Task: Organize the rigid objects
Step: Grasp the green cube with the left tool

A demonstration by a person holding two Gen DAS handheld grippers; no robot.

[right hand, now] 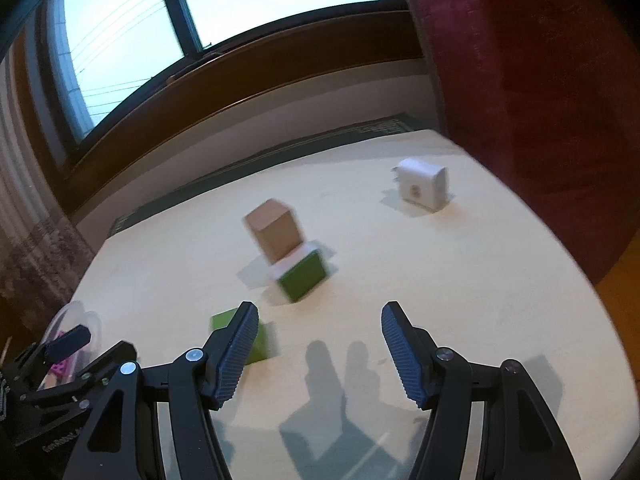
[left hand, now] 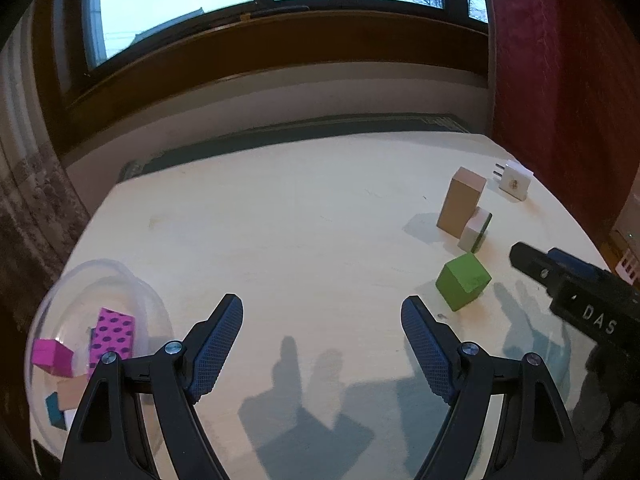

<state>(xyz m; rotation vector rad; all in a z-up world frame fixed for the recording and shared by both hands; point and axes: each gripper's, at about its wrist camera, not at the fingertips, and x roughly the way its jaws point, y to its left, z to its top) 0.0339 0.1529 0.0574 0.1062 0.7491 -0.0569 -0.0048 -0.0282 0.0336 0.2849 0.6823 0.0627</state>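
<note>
A clear plastic bowl (left hand: pixel 52 300) at the table's left edge holds a pink dotted block (left hand: pixel 112 334), a magenta block (left hand: pixel 52 356) and others. My left gripper (left hand: pixel 322 312) stands open beside it, over bare table. A green cube (left hand: pixel 463 281), a tall tan block (left hand: pixel 460 208) and a small white-and-green block (left hand: pixel 475 229) sit to the right. In the right wrist view my right gripper (right hand: pixel 316 320) is open, with the green cube (right hand: pixel 240 336) partly behind its left finger. The tan block (right hand: pixel 276 234) and white-and-green block (right hand: pixel 302 280) lie ahead of it.
A white plug adapter (right hand: pixel 424 184) lies near the far right of the pale round table (left hand: pixel 280 220). A red curtain (left hand: pixel 560 80) hangs to the right. A window and wooden sill run along the back. The right gripper's body (left hand: pixel 576 300) enters from the right.
</note>
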